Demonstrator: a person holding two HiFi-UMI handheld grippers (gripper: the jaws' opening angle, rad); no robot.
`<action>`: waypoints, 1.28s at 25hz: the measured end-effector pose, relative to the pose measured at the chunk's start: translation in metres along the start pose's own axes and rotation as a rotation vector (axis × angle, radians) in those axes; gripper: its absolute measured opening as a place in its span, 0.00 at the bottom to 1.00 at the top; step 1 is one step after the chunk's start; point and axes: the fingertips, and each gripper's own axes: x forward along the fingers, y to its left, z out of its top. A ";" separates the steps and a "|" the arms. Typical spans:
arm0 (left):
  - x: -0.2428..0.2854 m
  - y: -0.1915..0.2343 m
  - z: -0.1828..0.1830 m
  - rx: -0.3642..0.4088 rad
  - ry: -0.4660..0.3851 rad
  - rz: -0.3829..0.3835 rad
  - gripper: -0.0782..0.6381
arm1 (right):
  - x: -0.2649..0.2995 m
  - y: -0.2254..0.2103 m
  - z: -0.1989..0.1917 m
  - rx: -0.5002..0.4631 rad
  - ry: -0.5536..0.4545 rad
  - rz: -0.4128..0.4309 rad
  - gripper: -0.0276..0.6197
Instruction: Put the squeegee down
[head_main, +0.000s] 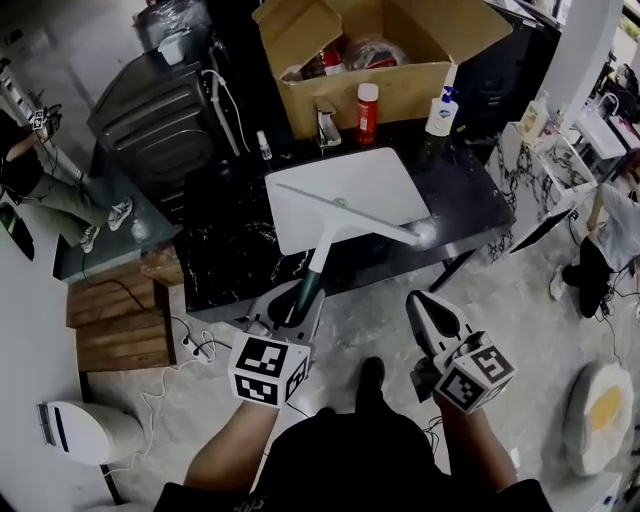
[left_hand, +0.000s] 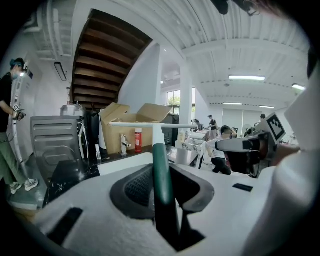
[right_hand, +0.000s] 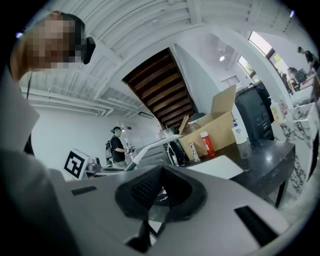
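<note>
Our left gripper (head_main: 296, 318) clamps its ribbed dark pads on the smooth, dark-green handle of the squeegee (head_main: 335, 222). Its white T-shaped head, with a long thin blade, hangs over the white rectangular slab (head_main: 385, 180) on the black veined counter (head_main: 225, 255). Our right gripper (head_main: 424, 300) is closed and empty.

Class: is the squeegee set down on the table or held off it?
Held off it: the left gripper clamps the squeegee by its green handle, blade hanging above the white basin.
</note>
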 end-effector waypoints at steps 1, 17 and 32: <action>0.008 0.005 0.002 -0.005 0.004 0.012 0.25 | 0.009 -0.007 0.002 0.005 0.006 0.012 0.05; 0.060 0.056 0.016 -0.092 0.019 0.175 0.25 | 0.100 -0.041 0.004 0.024 0.130 0.226 0.05; 0.026 0.156 -0.008 -0.121 0.018 0.224 0.25 | 0.187 0.024 -0.018 -0.009 0.203 0.262 0.05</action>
